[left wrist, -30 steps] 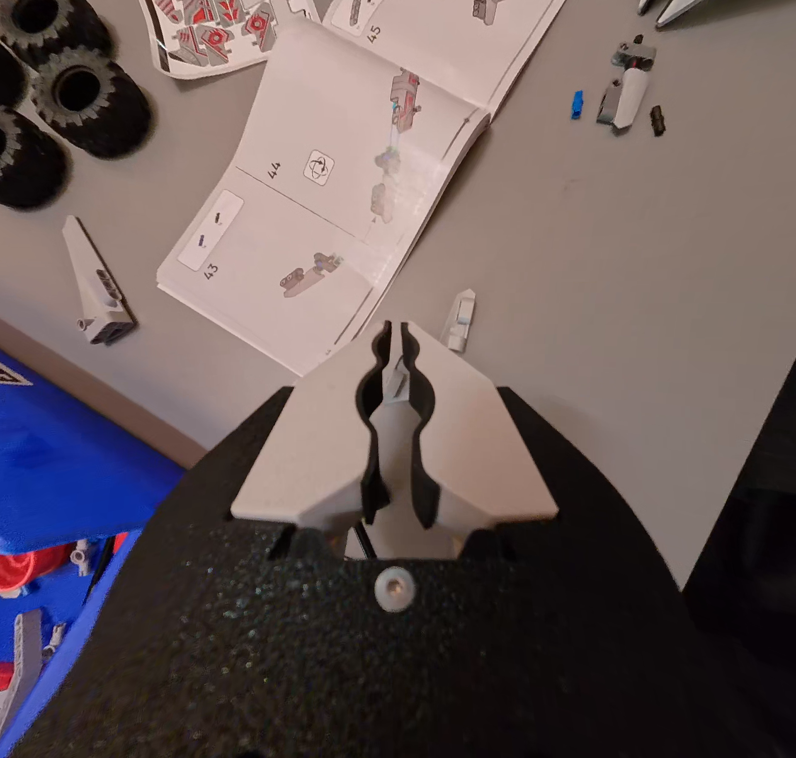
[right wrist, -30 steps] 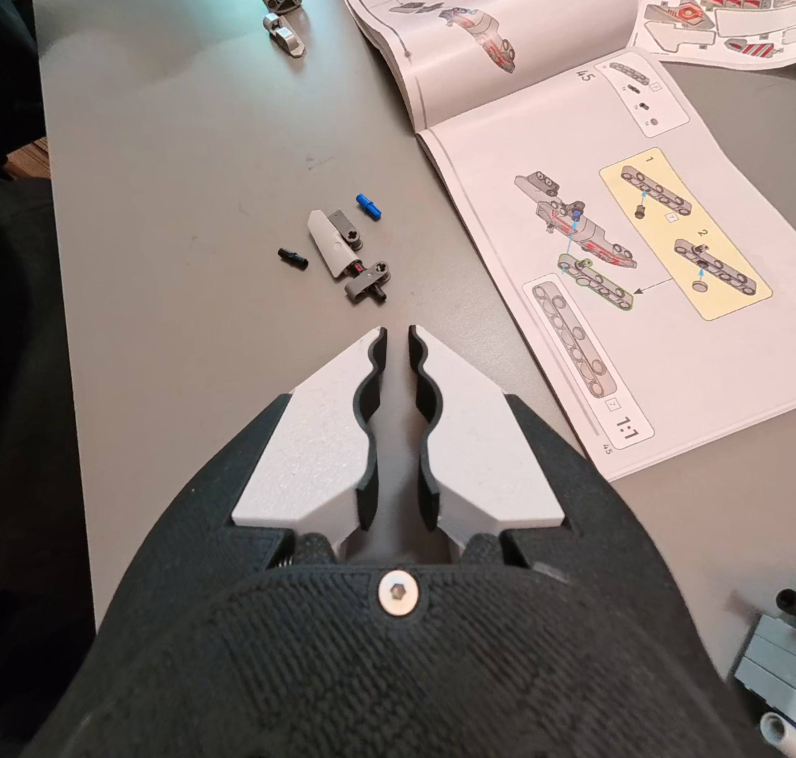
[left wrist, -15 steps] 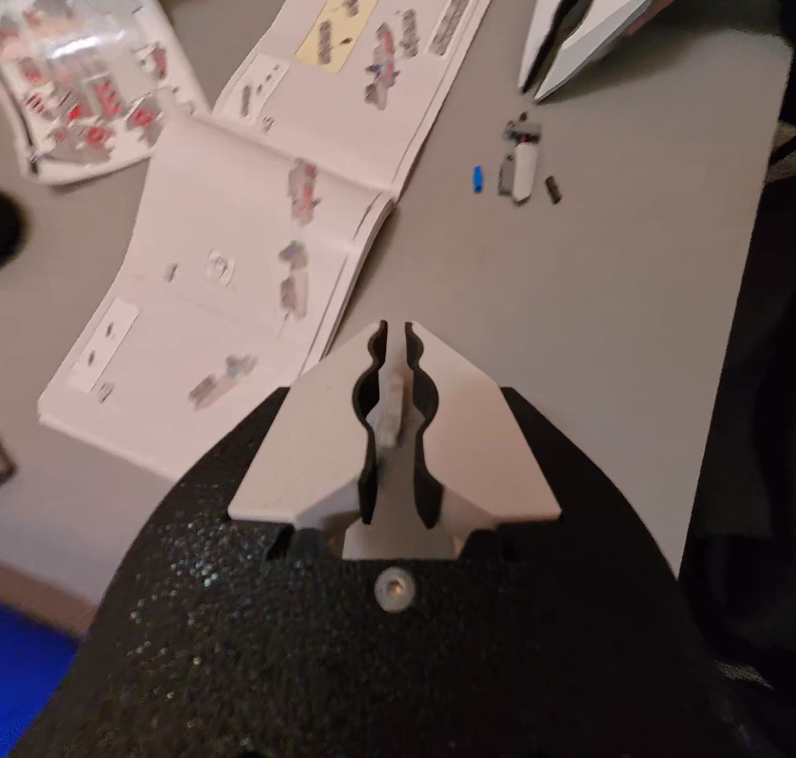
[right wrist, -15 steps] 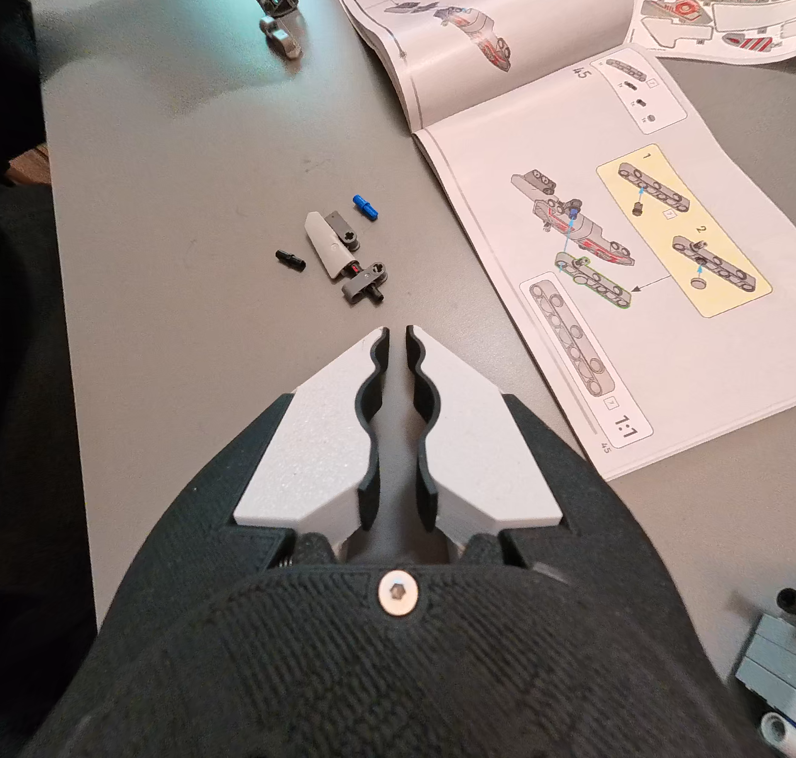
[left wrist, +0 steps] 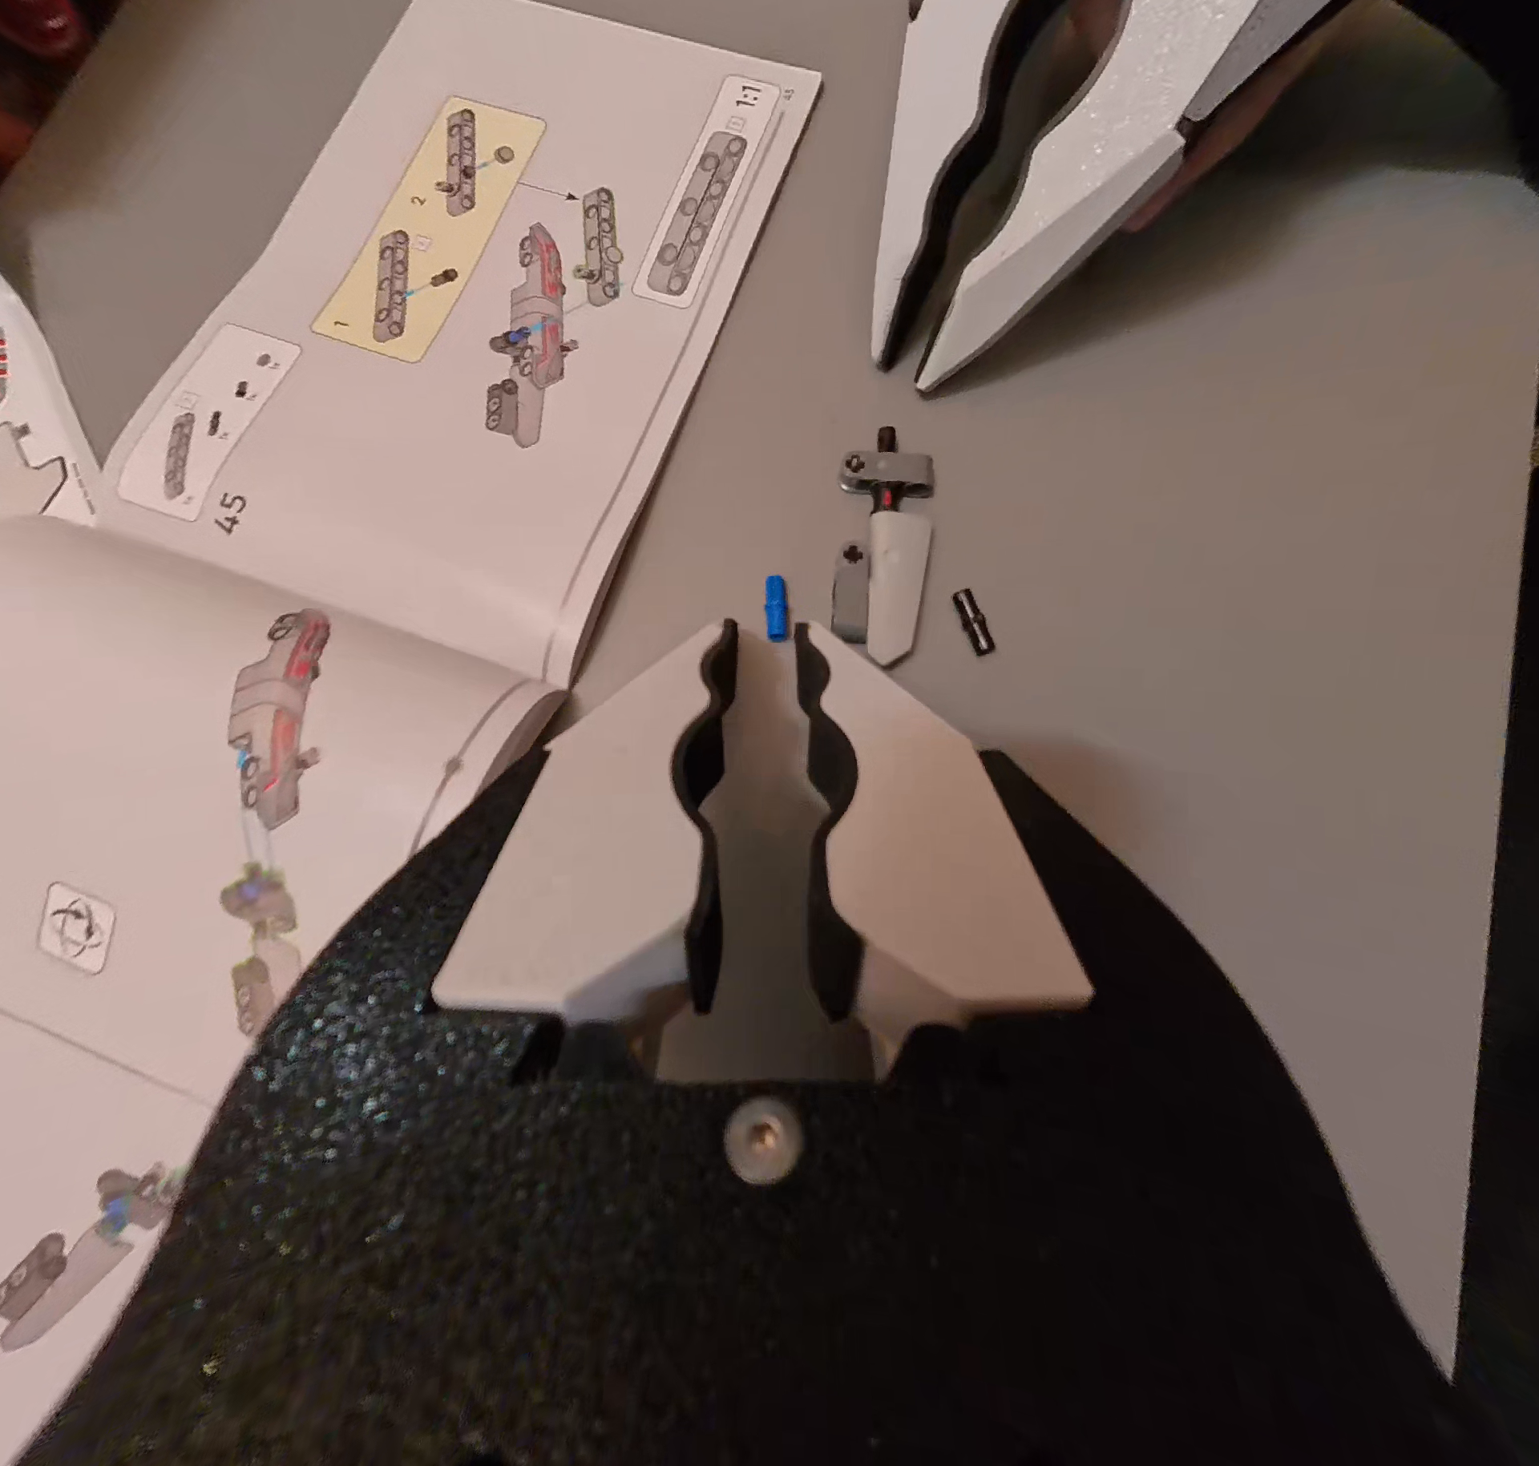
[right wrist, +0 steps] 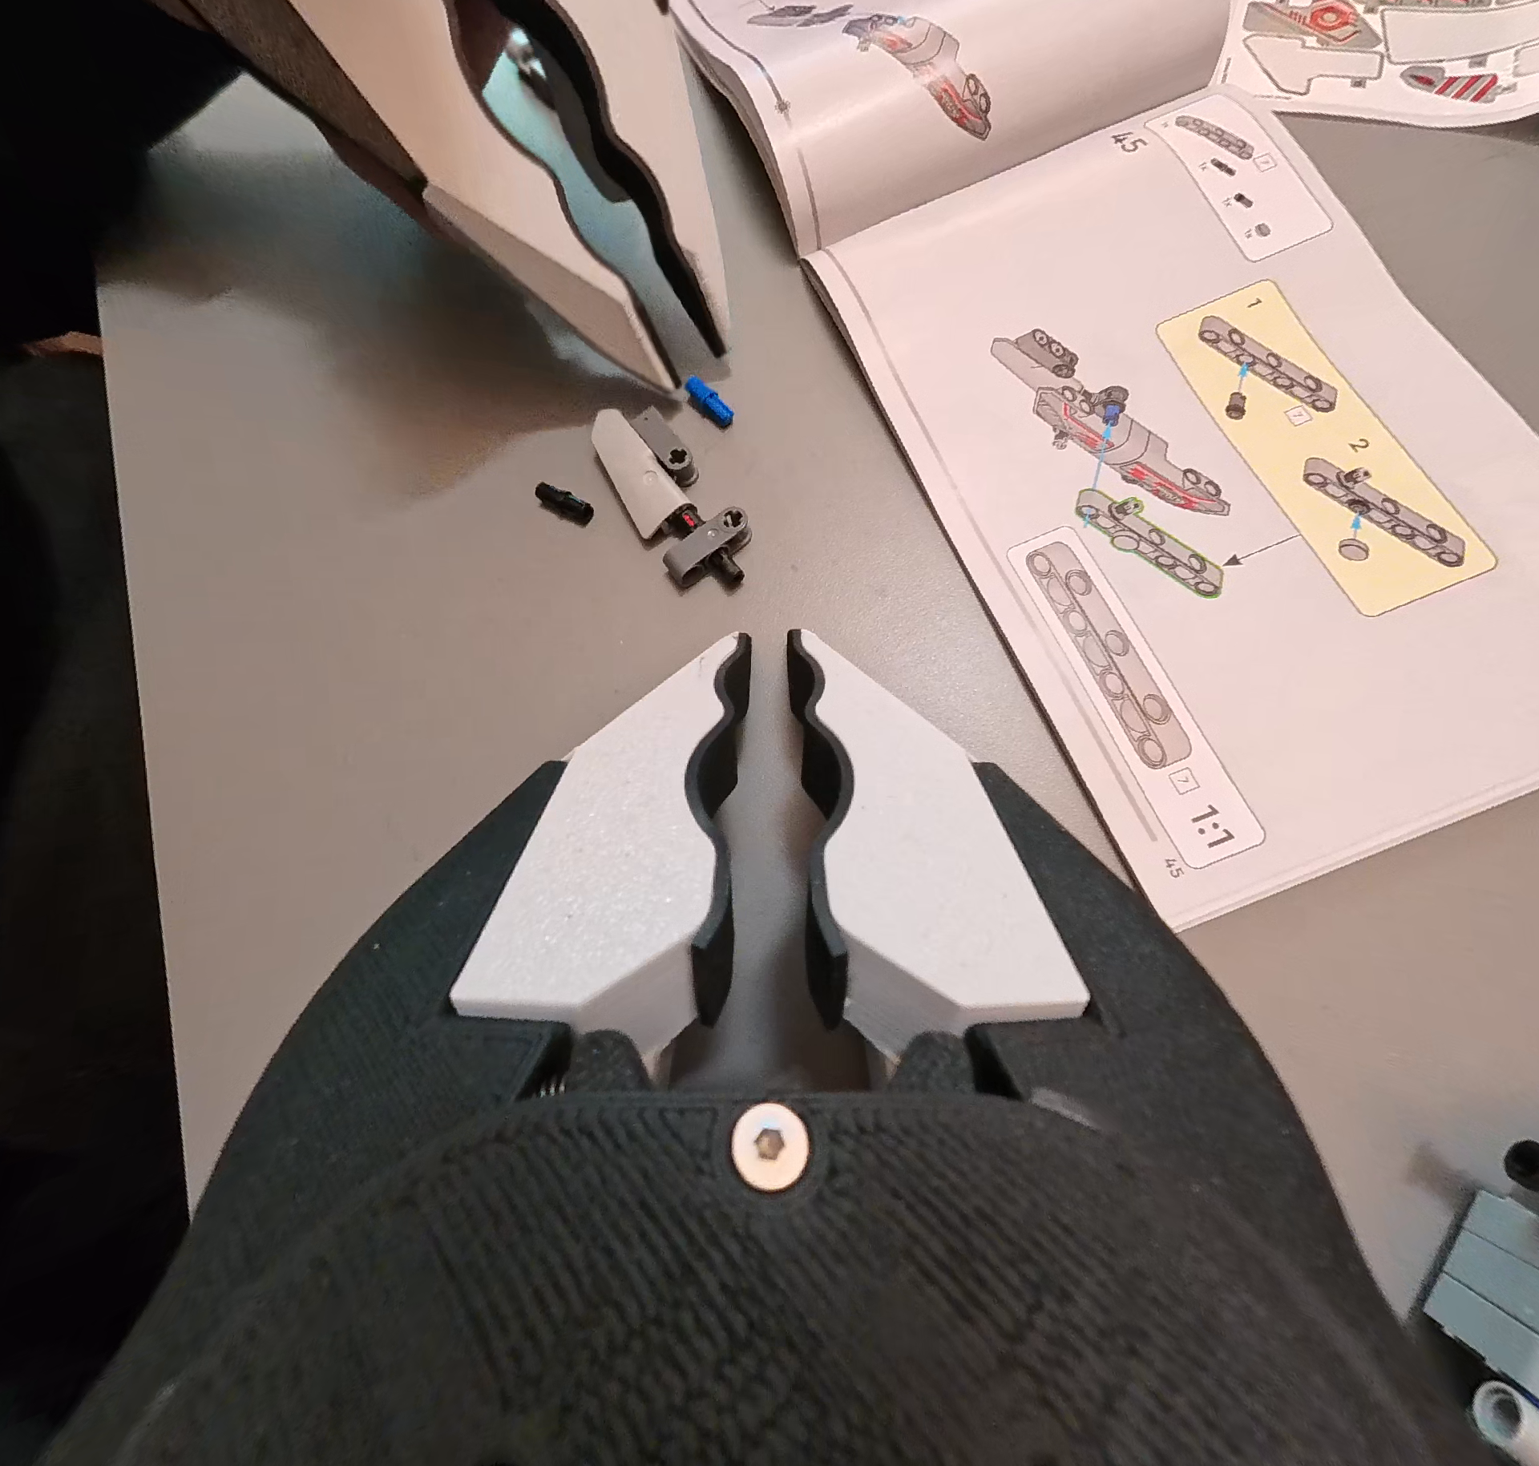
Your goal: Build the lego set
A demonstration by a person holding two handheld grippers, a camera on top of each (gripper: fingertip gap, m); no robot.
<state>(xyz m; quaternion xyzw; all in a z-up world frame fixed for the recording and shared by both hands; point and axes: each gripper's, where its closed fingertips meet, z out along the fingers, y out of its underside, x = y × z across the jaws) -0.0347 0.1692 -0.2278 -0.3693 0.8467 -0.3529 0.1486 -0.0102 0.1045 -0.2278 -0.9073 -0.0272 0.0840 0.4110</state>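
Observation:
A small cluster of parts lies on the grey table: a blue pin (left wrist: 776,610), a white curved piece (left wrist: 895,585) joined to a grey connector (left wrist: 887,472), and a black pin (left wrist: 973,633). My left gripper (left wrist: 764,629) is slightly open and empty, its tips just short of the blue pin. My right gripper (right wrist: 767,637) is empty with its jaws a narrow gap apart, a little short of the grey connector (right wrist: 708,547). The right wrist view also shows the blue pin (right wrist: 709,400), the white piece (right wrist: 637,481), the black pin (right wrist: 564,502) and the left gripper (right wrist: 695,367).
The open instruction booklet (left wrist: 466,393) (right wrist: 1166,510) lies beside the parts. A sticker sheet (right wrist: 1399,19) lies beyond it. Grey bricks (right wrist: 1482,1301) sit at the right view's lower right corner. The table edge (left wrist: 1491,843) runs close on the right of the left view. About 8 centimeters separates my left fingertips from my right. From the left gripper's tips to the black pin (left wrist: 973,633) is close to 4 centimeters. The right camera catches it too, in the right wrist view (right wrist: 557,485).
My left gripper has moved across the table from the booklet's edge to the small parts, and its jaws have opened a little. My right gripper has barely moved.

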